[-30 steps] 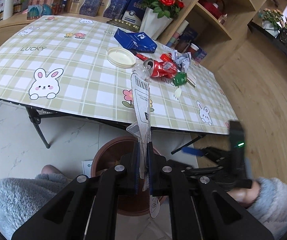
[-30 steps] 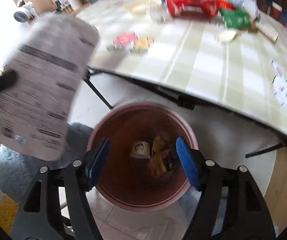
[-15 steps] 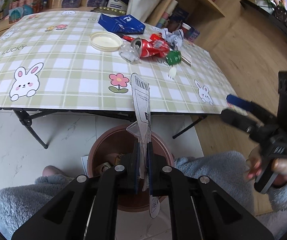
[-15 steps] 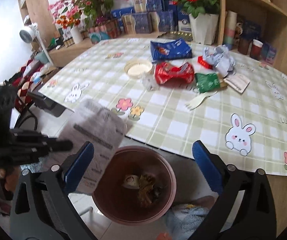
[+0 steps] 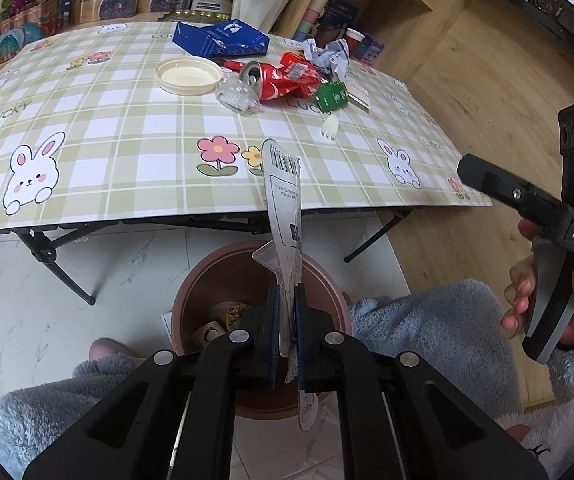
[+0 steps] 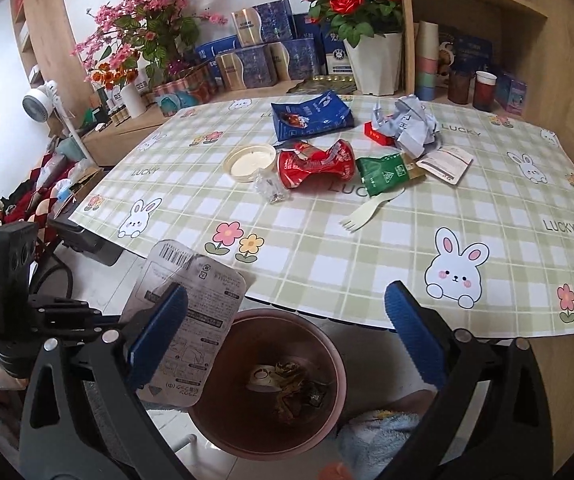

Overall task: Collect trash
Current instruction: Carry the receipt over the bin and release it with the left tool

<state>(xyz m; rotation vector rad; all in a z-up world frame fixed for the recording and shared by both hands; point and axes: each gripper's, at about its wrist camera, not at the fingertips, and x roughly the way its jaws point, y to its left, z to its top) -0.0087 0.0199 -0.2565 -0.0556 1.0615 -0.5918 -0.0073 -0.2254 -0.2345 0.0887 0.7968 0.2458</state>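
Left tongs: your left gripper (image 5: pixel 285 332) was pinched tight on the flat grey printed card package with a barcode (image 5: pixel 284 204), the blue pads (image 5: pixel 273 328) pressing its two faces.
Package place: you held it directly over the round brown plastic bin (image 5: pixel 207 280), between the bin and the table edge.
Package axis: its long axis ran up and away from your left gripper, the barcode end pointing at the table, the other end sticking out below the pads toward you.
Package face: from the left wrist view it stood edge-on; from the right wrist view its printed face (image 6: pixel 191 320) showed, tilted, barcode end uppermost.
Right tongs: your right gripper (image 6: pixel 287 336) stood spread wide with nothing between its blue pads (image 6: pixel 415 336); those jaws had just been opening.
Right gripper place: it hung above the bin (image 6: pixel 327 360), on the side nearer you.
Bin contents: a few scraps lay at the bottom.
Table: the checked green and white rabbit tablecloth (image 6: pixel 367 240) lay beyond the bin.
Trash beyond the bin: a crushed red drinks can (image 6: pixel 315 164), a green foil wrapper (image 6: pixel 383 174) touching it, a pale plastic fork (image 6: pixel 367 214), a round cream lid (image 6: pixel 251 162), a torn blue box (image 6: pixel 311 114) and crumpled white paper (image 6: pixel 411 126).
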